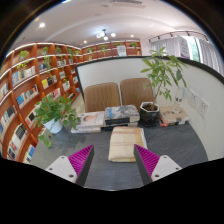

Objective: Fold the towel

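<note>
Your gripper (pixel 113 160) has its fingers spread wide apart, holding nothing; the folded towel (pixel 126 143) lies at frame centre on the table (pixel 180 145), just beyond and between them. Behind it sit stacked books (pixel 121 115), with potted plants (pixel 57 110) at centre left and upper right.

The towel (pixel 126 143) is a pale beige cloth with fine stripes running along its length, lying flat on the grey table (pixel 185 150) as a neat, upright rectangle that looks already folded. It sits about midway across the table, its far short edge near the table's back edge, just in front of a stack of books, and its near edge toward the table's middle. It lies beyond the gripper (pixel 113 161), whose fingers stand spread apart and clear of it.
</note>
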Demonstrator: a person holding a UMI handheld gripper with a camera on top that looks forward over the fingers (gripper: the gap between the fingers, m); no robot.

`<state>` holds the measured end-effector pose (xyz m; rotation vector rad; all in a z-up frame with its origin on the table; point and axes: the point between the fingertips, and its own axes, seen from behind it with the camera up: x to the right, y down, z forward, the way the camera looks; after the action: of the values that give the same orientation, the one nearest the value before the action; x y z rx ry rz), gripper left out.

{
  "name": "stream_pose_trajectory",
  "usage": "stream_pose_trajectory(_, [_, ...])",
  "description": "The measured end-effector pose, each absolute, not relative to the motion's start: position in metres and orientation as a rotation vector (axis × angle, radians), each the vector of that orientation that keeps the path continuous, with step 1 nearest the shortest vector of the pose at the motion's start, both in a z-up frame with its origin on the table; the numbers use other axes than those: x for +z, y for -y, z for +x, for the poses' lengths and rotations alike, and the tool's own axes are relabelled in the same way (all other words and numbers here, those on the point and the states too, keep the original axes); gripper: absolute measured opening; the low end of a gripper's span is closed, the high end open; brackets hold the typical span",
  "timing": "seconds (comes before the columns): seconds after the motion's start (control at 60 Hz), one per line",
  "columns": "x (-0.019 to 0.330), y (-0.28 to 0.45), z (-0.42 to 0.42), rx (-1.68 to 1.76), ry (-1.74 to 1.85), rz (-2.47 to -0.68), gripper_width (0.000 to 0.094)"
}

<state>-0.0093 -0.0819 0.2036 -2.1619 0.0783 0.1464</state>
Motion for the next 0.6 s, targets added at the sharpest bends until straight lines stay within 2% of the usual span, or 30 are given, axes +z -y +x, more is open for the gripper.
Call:
stream_pose_trajectory(0.133, [0.231,0.119,-0.048,0.148,-0.027,-2.121,0.0801])
stream_pose_trajectory(0.267, [0.245,0.147,-0.073,0.149,-0.004,-2.104,0.0799])
stream_pose_trajectory(0.6, [0.245,0.187,-0.1,0.097,0.062,-2.108,0.0799])
